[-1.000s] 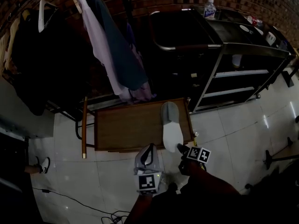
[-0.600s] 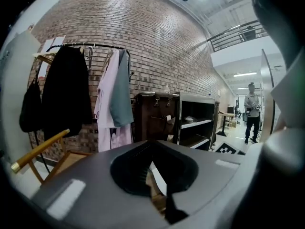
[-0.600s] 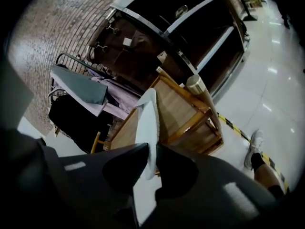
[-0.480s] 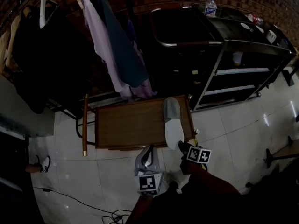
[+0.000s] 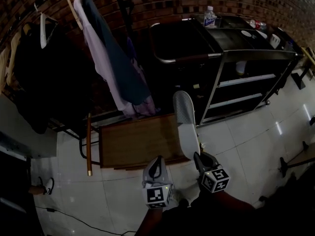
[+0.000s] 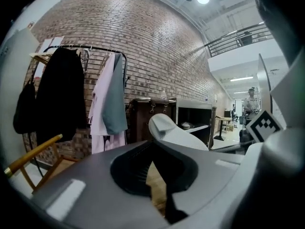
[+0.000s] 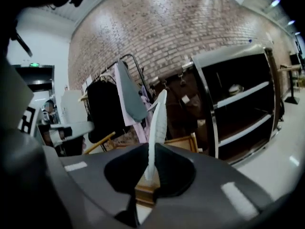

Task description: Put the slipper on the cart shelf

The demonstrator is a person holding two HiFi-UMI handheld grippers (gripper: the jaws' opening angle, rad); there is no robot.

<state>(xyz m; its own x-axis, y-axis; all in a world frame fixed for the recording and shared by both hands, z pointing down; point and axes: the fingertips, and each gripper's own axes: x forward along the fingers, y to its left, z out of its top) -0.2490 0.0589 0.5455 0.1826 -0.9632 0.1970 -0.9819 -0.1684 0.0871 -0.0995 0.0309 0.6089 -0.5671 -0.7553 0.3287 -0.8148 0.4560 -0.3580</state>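
A pale grey slipper (image 5: 187,124) hangs in the air over the right end of the low wooden table (image 5: 133,141), its toe pointing at the black cart (image 5: 256,58). My right gripper (image 5: 198,156) grips its heel, the jaws still closing on it. In the right gripper view the slipper (image 7: 157,128) stands edge-on between the jaws of the right gripper (image 7: 151,175). The cart's shelves (image 5: 246,80) lie to the right. My left gripper (image 5: 156,162) hovers beside it, shut and holding nothing. The left gripper view shows the slipper (image 6: 176,132) beyond the tips of the left gripper (image 6: 155,149).
A clothes rack with a pink shirt and dark garments (image 5: 108,68) stands behind the table. A water bottle (image 5: 210,16) and small items sit on the cart top. A wooden chair rail (image 5: 88,141) is left of the table. White tiled floor (image 5: 246,132) surrounds everything.
The slipper lay flat on the table a second ago; now it is off the table and nearer the cart, with the right gripper closed on its heel. The left gripper has barely moved.
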